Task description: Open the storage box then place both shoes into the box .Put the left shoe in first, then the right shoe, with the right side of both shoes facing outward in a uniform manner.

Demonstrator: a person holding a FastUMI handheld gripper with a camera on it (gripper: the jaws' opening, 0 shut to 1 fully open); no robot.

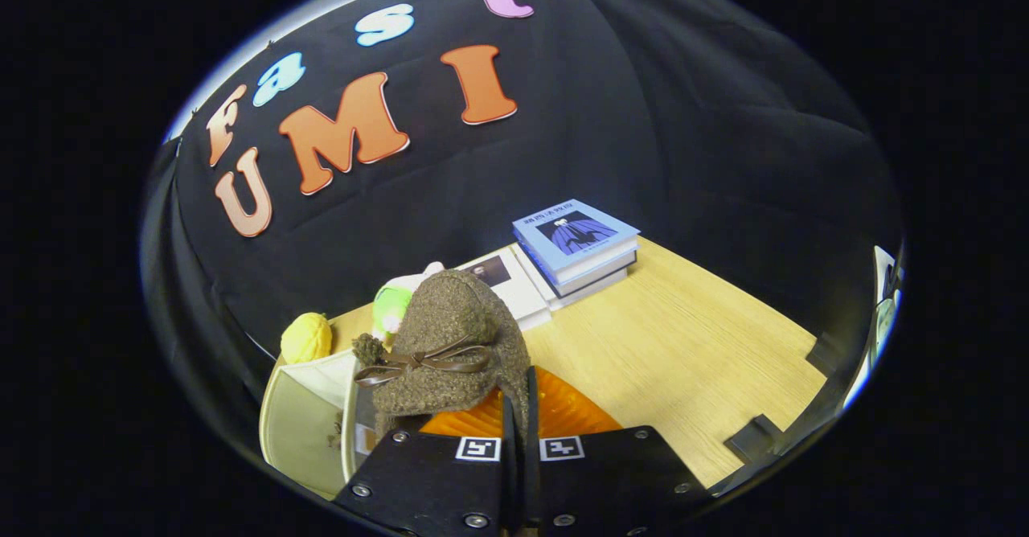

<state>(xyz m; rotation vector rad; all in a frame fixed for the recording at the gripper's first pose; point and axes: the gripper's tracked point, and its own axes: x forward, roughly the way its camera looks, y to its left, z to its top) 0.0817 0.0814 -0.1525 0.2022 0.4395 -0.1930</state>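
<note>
Brown and woolly, the shoe point(450, 344) hangs just ahead of our gripper point(518, 416), whose two fingers are squeezed nearly together on the shoe's rear edge, so we are grasping it. A dark leather bow point(422, 362) with a small pompom crosses the side of the shoe that we see. Directly under and left of the shoe sits the storage box point(301, 428), pale cream, with its opening showing. Behind the shoe on the wooden table point(683, 360) we see a yellow ball point(306, 338) and a green-and-white toy point(391, 305). Further behind the shoe lies a flat book point(506, 280), and beside that a stack of books point(580, 249) topped by a blue cover.
</note>
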